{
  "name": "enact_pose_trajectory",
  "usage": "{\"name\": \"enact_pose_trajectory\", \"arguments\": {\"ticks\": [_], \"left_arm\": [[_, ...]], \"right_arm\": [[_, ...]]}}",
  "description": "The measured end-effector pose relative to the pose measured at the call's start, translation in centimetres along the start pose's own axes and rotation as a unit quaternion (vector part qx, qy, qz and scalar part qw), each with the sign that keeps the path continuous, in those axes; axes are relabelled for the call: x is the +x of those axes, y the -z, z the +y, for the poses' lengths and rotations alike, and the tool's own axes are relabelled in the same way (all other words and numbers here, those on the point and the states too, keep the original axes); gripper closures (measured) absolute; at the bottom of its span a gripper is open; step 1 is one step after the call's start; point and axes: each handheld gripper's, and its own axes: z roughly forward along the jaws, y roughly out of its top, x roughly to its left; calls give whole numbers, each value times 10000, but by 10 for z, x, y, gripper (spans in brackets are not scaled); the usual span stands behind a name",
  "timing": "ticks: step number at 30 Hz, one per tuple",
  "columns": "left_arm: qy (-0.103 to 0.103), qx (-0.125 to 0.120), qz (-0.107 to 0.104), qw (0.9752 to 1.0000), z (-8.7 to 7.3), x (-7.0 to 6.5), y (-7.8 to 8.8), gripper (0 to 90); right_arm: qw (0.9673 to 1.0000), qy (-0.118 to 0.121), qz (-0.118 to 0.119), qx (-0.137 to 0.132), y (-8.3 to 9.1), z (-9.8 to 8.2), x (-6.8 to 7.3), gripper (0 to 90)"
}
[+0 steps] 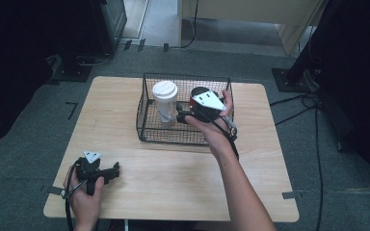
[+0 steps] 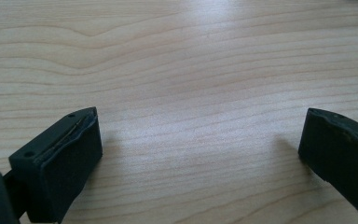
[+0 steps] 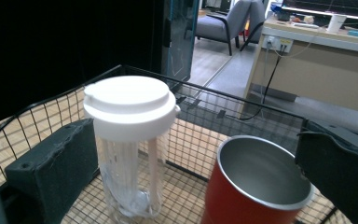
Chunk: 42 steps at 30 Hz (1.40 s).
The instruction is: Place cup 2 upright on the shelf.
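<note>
A black wire basket (image 1: pixel 147 77) stands on the wooden table (image 1: pixel 173 183), toward the back middle. Inside it a clear tumbler (image 1: pixel 165 101) with a white lid stands upright, and a red metal cup (image 1: pixel 192 100) stands beside it on the right. My right gripper (image 1: pixel 181 116) reaches into the basket from the near side. In the right gripper view that gripper (image 3: pixel 196 177) is open, its jaws wide apart with the tumbler (image 3: pixel 129 140) and the red cup (image 3: pixel 254 191) both in front of the gap. My left gripper (image 1: pixel 114 169) rests low at the table's near left, open (image 2: pixel 200 154) over bare wood.
The basket wall (image 3: pixel 200 100) rises behind both cups. Beyond the table lie grey carpet, cables (image 1: pixel 294 101) and dark stands (image 1: pixel 294 72) at the right. Bare table wood (image 2: pixel 191 70) stretches ahead of the left gripper.
</note>
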Motion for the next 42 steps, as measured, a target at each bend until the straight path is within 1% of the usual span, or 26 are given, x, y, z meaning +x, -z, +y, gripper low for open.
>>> {"name": "enact_pose_trajectory", "arguments": {"ticks": [8,13,16,21,29,36,42], "left_arm": [[1,-2,-1,10000,0,0,0,0],[1,-2,0,10000,0,0,0,0],[-1,-1,-1,10000,0,0,0,0],[-2,4,-4,10000,0,0,0,0],[-1,-2,-2,10000,0,0,0,0],[4,1,-3,10000,0,0,0,0],[-3,3,-4,10000,0,0,0,0]], "right_arm": [[9999,13,-108,42,21,-12,-15,0],[9998,-20,-192,104,33,-19,-25,0],[9997,-17,-205,115,39,-24,-30,0],[9994,-44,-256,206,50,-36,-37,0],[9990,-126,-345,252,66,-52,-45,0],[9984,-263,-414,289,77,-68,-52,0],[9976,-323,-521,325,88,-78,-61,0]]}}
